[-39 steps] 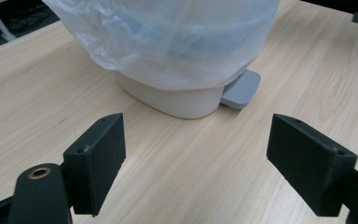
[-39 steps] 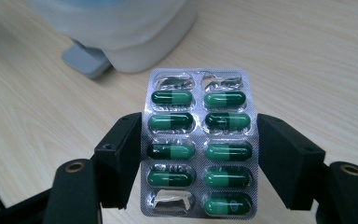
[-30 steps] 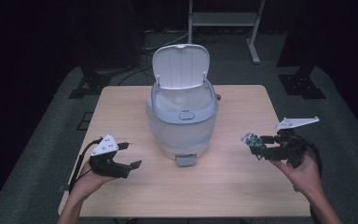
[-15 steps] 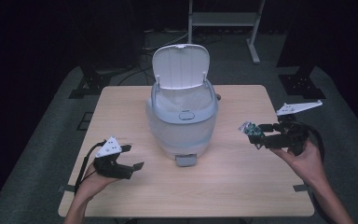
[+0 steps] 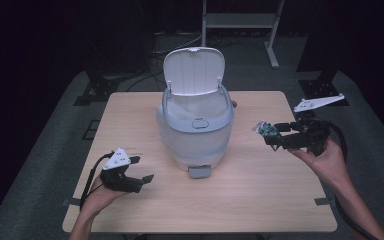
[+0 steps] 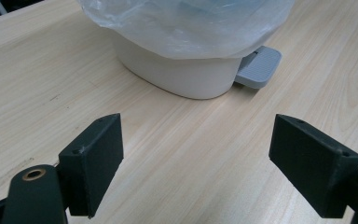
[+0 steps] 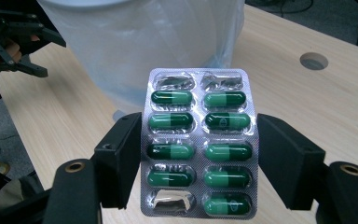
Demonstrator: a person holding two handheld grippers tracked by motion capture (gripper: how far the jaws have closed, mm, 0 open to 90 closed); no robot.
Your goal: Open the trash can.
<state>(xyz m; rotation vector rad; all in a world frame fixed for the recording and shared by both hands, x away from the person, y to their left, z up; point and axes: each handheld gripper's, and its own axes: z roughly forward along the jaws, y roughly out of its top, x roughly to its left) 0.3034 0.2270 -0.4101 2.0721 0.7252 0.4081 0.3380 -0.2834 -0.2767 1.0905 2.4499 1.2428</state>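
A blister pack [image 7: 198, 144] of green capsules is clamped by its long edges between the jaws of the right gripper [image 7: 198, 161], so the pick-up can be judged done. In the high view the pack [image 5: 264, 129] is held at the right of the frame, above the table [image 5: 260, 200] and apart from the bin [image 5: 196, 127], level with the bin's upper half. The bin stands at the centre of that frame with its lid [image 5: 194, 70] swung up and back, so the opening is ready. What appears left is the carry over the rim and the release into the liner; neither is yet done.

The left gripper [image 5: 139, 170] is held at the lower left of the high view, above the table, with its jaws spread wide and nothing between them. In its own view the bin's base [image 6: 177, 74] and pedal [image 6: 258, 65] lie in the upper half of the frame.

The pack is a thin, stiff rectangle of crinkled silver foil with clear bubbles; three pockets are crushed and empty, seven hold glossy two-tone green capsules. The bin is smooth pale plastic, rounded, and draped with a thin translucent bag [image 7: 168, 51] that wrinkles and shines. The pedal is grey and ribbed. The table is light wood-grain laminate, matt, with a round cable hole [image 7: 313, 60] at the upper right of the right gripper view.
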